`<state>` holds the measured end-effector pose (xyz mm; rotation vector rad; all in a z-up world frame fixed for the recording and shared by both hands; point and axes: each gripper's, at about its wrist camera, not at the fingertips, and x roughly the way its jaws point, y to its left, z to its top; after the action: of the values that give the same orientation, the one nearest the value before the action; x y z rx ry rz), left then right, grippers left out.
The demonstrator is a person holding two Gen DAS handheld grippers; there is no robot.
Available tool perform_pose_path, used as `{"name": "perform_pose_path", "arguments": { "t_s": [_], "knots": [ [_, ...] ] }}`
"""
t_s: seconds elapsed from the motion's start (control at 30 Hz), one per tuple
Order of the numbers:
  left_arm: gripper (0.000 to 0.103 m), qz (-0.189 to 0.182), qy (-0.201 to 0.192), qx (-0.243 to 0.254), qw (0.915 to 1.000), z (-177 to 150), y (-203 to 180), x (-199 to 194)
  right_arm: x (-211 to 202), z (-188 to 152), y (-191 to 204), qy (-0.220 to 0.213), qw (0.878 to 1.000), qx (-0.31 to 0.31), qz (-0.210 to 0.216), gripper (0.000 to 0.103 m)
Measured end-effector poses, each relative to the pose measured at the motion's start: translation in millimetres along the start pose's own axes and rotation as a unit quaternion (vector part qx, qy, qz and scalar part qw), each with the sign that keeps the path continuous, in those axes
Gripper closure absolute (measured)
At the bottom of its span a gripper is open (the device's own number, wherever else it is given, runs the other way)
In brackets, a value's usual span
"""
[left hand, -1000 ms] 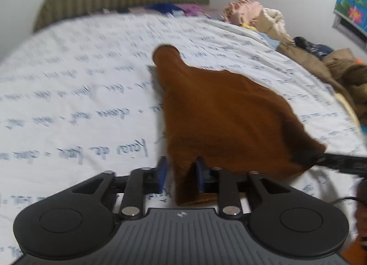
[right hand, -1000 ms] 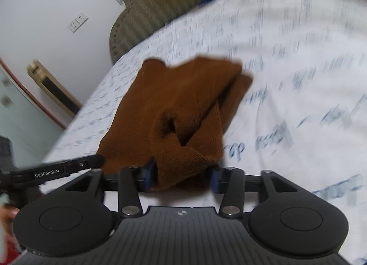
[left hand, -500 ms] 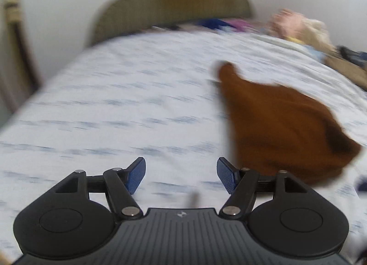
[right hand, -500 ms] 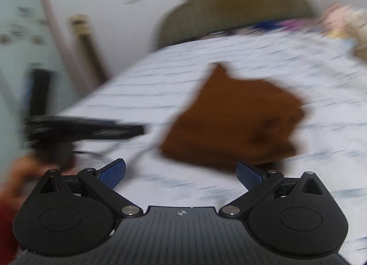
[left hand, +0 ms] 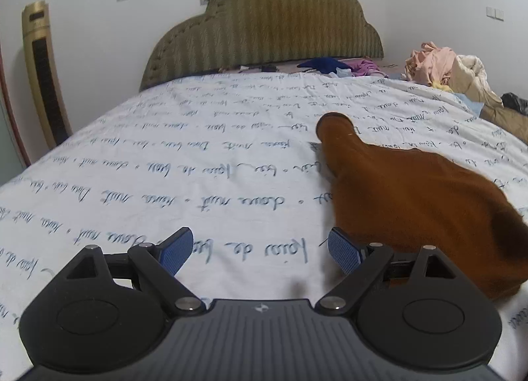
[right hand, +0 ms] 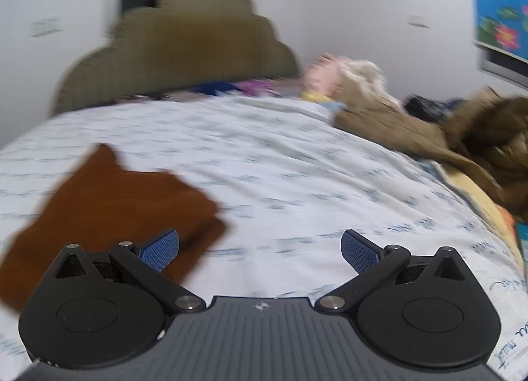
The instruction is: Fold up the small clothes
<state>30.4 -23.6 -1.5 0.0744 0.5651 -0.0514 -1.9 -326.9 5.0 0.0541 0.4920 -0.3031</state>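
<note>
1. Two grippers are hovering low over the bed (left hand: 204,163), both holding nothing.
2. Left gripper (left hand: 260,249): fingers (left hand: 176,250) are standing wide apart, blue pads facing each other, with bare printed sheet lying between them.
3. Right gripper (right hand: 259,250): fingers (right hand: 359,254) are likewise spread wide over bare sheet. This view is blurring heavily, so fine detail is not readable.
4. Brown garment (left hand: 415,196) is lying on the bed's sheet, folded into a compact shape with one narrow end (left hand: 333,127) pointing toward the headboard (left hand: 264,24). In the left wrist view it is sitting just beside the left gripper's right finger, partly passing behind that finger's linkage; whether they are touching cannot be told.
5. In the right wrist view the same brown garment (right hand: 112,209) is lying to the left, its near edge disappearing behind the right gripper's left finger.
6. Sheet is white with lines of blue handwriting-style print.
7. Pile of loose clothes (left hand: 452,67) is sitting along the bed's right edge near the headboard corner; tan and dark items (right hand: 462,137) are spreading farther down that same edge.
8. Small dark-blue and purple pieces (left hand: 333,66) are lying at the head edge of the bed.
9. Gold-coloured tower unit (left hand: 43,71) is standing against the wall, left of the bed.
</note>
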Motion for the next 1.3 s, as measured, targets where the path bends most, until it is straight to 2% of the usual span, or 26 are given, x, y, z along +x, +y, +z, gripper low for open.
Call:
{"name": "perform_pose_path", "arguments": {
  "t_s": [0.07,0.13,0.2,0.33,0.47,0.8,1.13,1.3],
  "knots": [
    [0.013,0.01,-0.019,0.007,0.9997,-1,-7,3,19,0,-13,0.008,1.0,0.018,-0.022,0.0],
    [0.013,0.017,-0.038,0.006,0.9991,0,-8,3,35,-7,-17,0.021,0.999,0.009,-0.047,0.0],
    [0.013,0.022,-0.046,-0.003,0.9987,1,-6,6,51,-16,-18,0.041,0.998,0.002,-0.042,0.0],
    [0.013,0.019,-0.031,-0.026,0.999,-1,-1,17,72,-32,-19,0.081,0.996,0.014,-0.022,0.0],
    [0.013,0.041,-0.021,-0.014,0.9988,-10,-3,27,73,-35,-17,0.083,0.996,0.018,-0.019,0.0],
    [0.013,0.04,0.004,-0.047,0.9981,-16,10,37,71,-32,-22,0.083,0.996,0.026,-0.013,0.0],
    [0.013,0.051,0.011,0.001,0.9986,-17,-8,43,71,-32,-22,0.083,0.996,0.026,-0.013,0.0],
    [0.013,0.045,0.019,-0.01,0.9988,-18,-4,46,71,-32,-22,0.083,0.996,0.026,-0.013,0.0]
  ]
}}
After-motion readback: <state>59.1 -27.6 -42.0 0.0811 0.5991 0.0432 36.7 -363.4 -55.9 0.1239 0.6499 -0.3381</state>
